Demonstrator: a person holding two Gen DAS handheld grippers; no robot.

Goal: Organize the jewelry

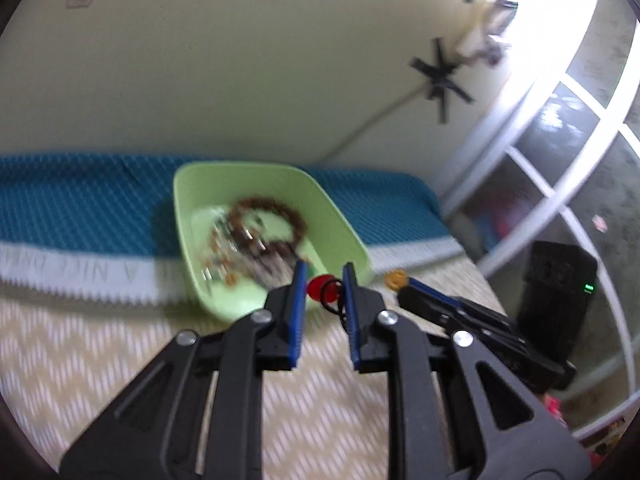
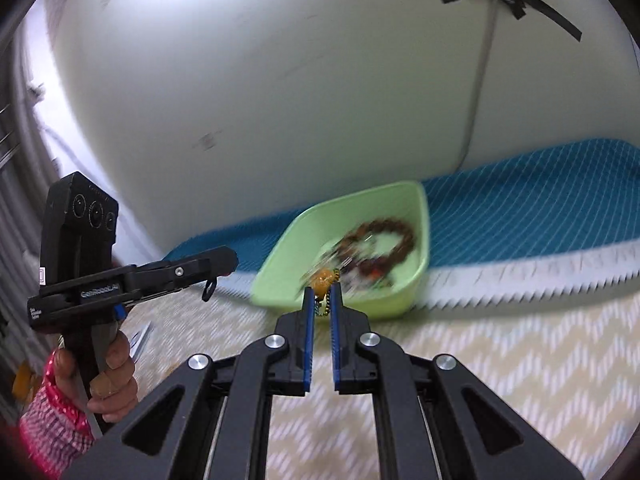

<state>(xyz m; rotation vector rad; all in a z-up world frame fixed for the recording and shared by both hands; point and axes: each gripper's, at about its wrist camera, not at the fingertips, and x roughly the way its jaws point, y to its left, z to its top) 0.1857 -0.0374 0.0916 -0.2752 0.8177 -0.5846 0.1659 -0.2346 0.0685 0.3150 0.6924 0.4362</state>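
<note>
A light green tray (image 1: 340, 216) (image 2: 424, 216) sits on the patterned cloth and holds a brown bead bracelet (image 1: 276, 212) (image 2: 384, 236) and several small jewelry pieces. My left gripper (image 1: 324, 280) is shut on a red pendant with a black cord (image 1: 320, 286), just above the tray's near rim. My right gripper (image 2: 322, 290) is shut on an orange pendant with a beaded chain (image 2: 324, 278), over the tray's near edge. The right gripper also shows in the left wrist view (image 1: 404, 282), to the right of the tray. The left gripper also shows in the right wrist view (image 2: 224, 262), to the left of the tray.
A teal and white cloth band (image 1: 80, 208) runs behind the tray along a pale wall. The chevron cloth (image 2: 520, 340) covers the surface. A white window frame (image 1: 560, 140) and a black device with a green light (image 1: 560, 280) are on the right. A hand (image 2: 108, 368) holds the left gripper.
</note>
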